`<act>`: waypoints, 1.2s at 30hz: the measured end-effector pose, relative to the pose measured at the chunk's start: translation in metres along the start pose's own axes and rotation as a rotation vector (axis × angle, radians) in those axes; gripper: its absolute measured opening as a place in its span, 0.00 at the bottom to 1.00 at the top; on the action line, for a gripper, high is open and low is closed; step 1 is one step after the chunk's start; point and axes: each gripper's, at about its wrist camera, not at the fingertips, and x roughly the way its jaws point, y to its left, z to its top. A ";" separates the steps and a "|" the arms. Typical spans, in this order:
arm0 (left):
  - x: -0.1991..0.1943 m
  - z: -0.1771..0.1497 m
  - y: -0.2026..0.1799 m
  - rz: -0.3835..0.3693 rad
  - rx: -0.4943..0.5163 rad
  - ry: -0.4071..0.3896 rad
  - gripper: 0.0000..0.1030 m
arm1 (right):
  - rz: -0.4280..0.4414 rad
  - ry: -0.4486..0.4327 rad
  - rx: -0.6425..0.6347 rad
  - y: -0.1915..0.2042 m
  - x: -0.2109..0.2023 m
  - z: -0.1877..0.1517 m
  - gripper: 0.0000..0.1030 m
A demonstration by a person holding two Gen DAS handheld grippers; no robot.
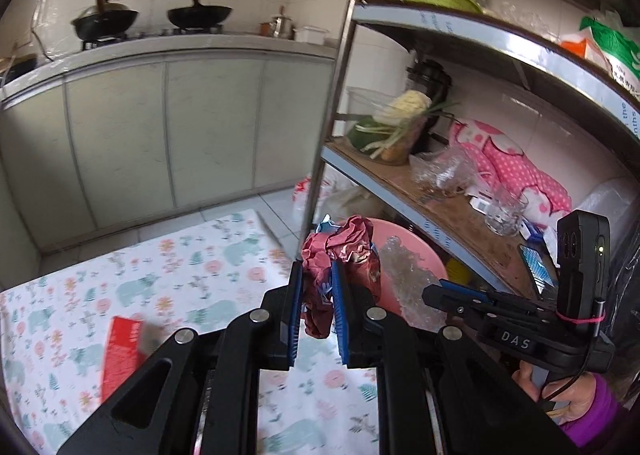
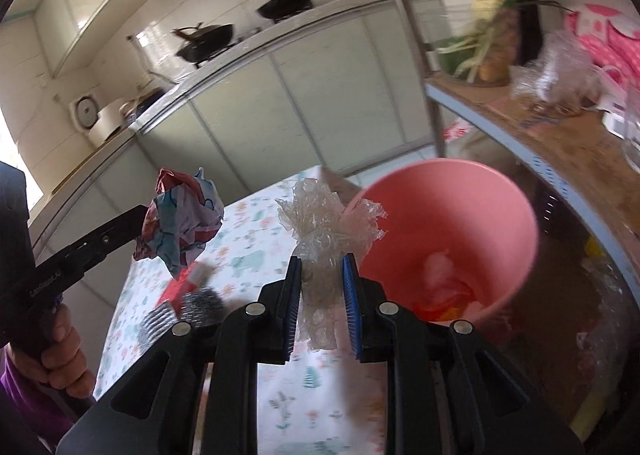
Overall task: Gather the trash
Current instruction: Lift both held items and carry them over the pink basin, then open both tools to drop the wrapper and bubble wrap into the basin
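My left gripper [image 1: 317,275] is shut on a crumpled red and blue wrapper [image 1: 344,251], held above the table's far edge near the pink bin [image 1: 416,251]. The wrapper also shows in the right wrist view [image 2: 180,223], to the left. My right gripper [image 2: 322,265] is shut on a crumpled clear plastic film [image 2: 320,231], just left of the pink bin [image 2: 472,215]. The film shows in the left wrist view [image 1: 408,279] over the bin. The bin holds some white and red trash [image 2: 444,283].
A floral tablecloth [image 1: 180,287] covers the table, with a red box [image 1: 120,351] on it. A steel scrubber [image 2: 196,311] lies by the box. A metal shelf rack [image 1: 440,207] stands right, behind the bin, with a glass [image 1: 504,215], bags and vegetables. Kitchen cabinets [image 1: 160,135] stand behind.
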 end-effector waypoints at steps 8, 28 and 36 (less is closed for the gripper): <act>0.075 0.004 -0.025 -0.060 -0.022 0.111 0.13 | -0.106 0.017 0.048 -0.041 0.020 -0.002 0.21; 0.121 0.004 -0.024 -0.079 -0.120 0.190 0.26 | -0.164 0.017 0.054 -0.061 0.047 0.001 0.26; 0.087 0.007 -0.020 -0.079 -0.103 0.145 0.26 | -0.170 -0.007 0.007 -0.048 0.039 0.000 0.28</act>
